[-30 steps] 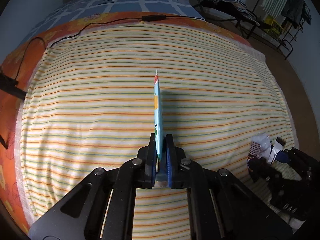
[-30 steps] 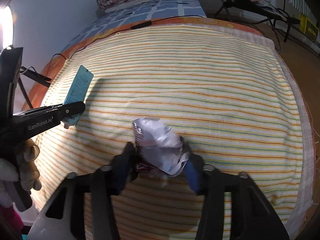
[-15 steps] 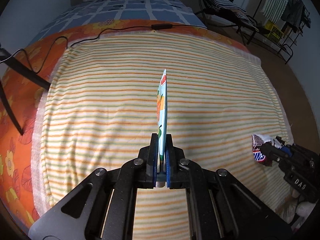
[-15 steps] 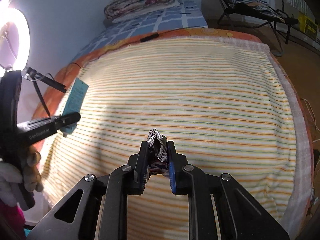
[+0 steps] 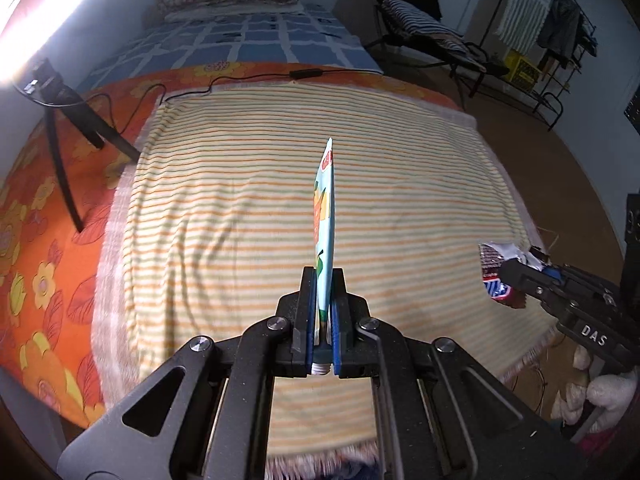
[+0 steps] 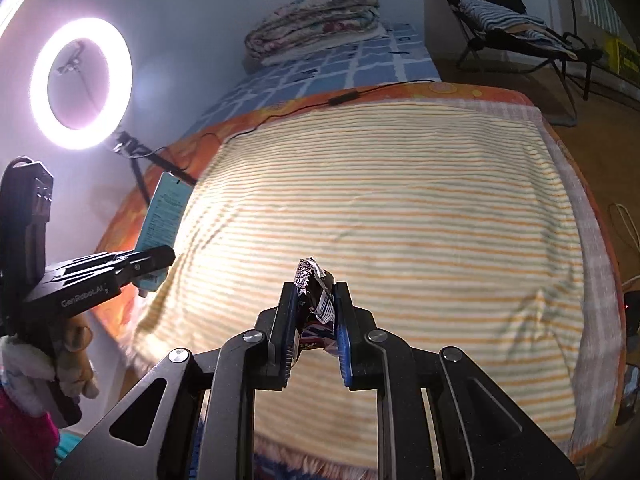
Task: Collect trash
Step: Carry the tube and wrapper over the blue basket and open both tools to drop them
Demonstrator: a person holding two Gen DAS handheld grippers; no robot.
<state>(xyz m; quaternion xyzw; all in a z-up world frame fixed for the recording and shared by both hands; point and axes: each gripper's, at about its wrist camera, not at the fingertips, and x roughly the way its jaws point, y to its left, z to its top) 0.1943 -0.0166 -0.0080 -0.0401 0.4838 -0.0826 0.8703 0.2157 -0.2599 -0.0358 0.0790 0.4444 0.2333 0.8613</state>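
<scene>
A flat pouch [image 5: 325,216] is being pinched by the left gripper [image 5: 324,312] and a crumpled wrapper [image 6: 316,308] by the right gripper [image 6: 316,320] above the bed [image 6: 400,200], so both grips are probably best being kept firm until a bin is reached.

left wrist: rides the left gripper, looks along its fingers, close above the cream orange-and-green-striped cloth [image 5: 240,208] | right wrist: likewise from the right | shared: that cloth [image 6: 420,208], each other's gripper

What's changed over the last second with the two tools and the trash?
The right tool closed fully on the crumpled wrapper, which it only loosely straddled a second ago. Both tools lifted up and back from the striped blanket, showing more of the room. The left tool stays clamped on the flat blue pouch.
</scene>
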